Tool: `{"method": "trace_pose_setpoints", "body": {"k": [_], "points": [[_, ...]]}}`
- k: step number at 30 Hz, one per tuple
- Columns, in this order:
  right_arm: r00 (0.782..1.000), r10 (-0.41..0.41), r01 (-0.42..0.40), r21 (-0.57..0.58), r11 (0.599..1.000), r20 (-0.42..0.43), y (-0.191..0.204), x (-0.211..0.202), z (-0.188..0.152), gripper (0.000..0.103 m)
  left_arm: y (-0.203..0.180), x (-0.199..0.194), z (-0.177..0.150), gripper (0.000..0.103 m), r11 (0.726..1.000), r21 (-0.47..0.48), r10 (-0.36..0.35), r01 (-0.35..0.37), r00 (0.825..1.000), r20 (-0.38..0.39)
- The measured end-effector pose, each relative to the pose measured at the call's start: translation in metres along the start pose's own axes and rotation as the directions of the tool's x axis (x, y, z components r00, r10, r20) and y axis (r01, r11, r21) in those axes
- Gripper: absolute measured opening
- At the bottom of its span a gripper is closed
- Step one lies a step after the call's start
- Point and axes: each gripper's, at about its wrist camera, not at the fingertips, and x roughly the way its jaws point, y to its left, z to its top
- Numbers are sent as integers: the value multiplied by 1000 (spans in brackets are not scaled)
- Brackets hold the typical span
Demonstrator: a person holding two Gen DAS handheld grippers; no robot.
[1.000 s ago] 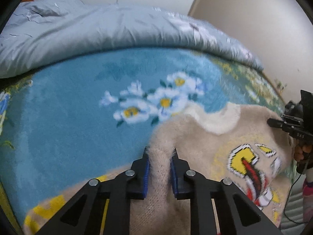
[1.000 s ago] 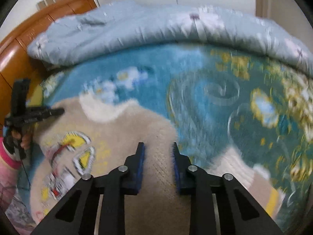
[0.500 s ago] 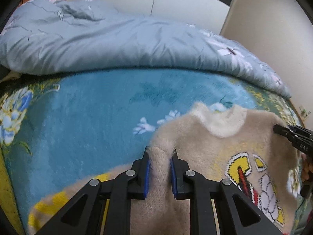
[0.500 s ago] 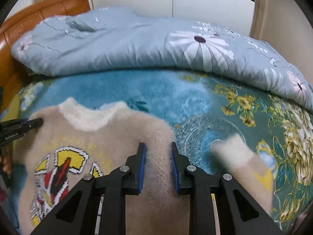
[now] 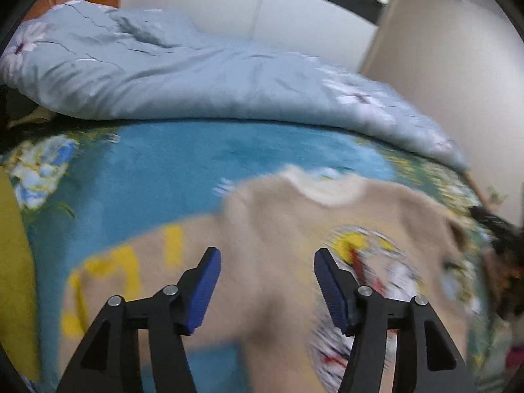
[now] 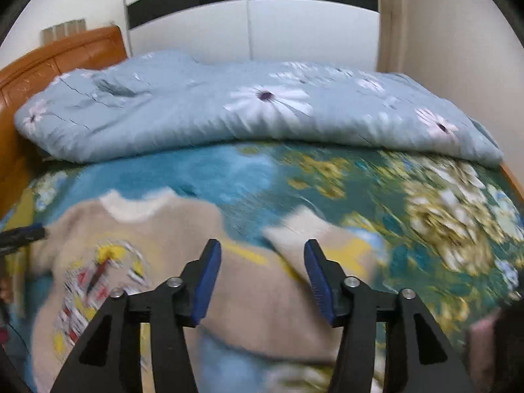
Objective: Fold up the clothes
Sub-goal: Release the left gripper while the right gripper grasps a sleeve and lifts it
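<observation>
A beige knit sweater (image 5: 271,229) with a white collar and a cartoon print lies face up on the blue floral blanket (image 5: 147,163). Its left sleeve, with yellow marks, stretches left. My left gripper (image 5: 266,258) is open and empty above the sweater's left shoulder. In the right wrist view the sweater (image 6: 157,226) lies lower left, its right sleeve (image 6: 314,229) spread out to the right. My right gripper (image 6: 262,250) is open and empty above the right shoulder and sleeve. Both views are blurred by motion.
A rolled light-blue duvet (image 6: 255,114) with white flowers lies across the far side of the bed. An orange wooden headboard (image 6: 49,62) stands at the left. White wardrobe doors (image 6: 249,26) and a beige wall (image 5: 458,65) are behind.
Both grippers held the sweater's shoulders shut, carried it toward the duvet, and have now opened and let go. The sweater lies spread on the blanket.
</observation>
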Motion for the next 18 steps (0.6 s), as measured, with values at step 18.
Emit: {"method": "trace_pose_setpoints", "body": {"k": [18], "points": [[929, -364, 350, -160, 923, -65, -10, 69, -27, 57, -65, -65, -53, 68, 973, 136, 170, -188, 976, 138]]}}
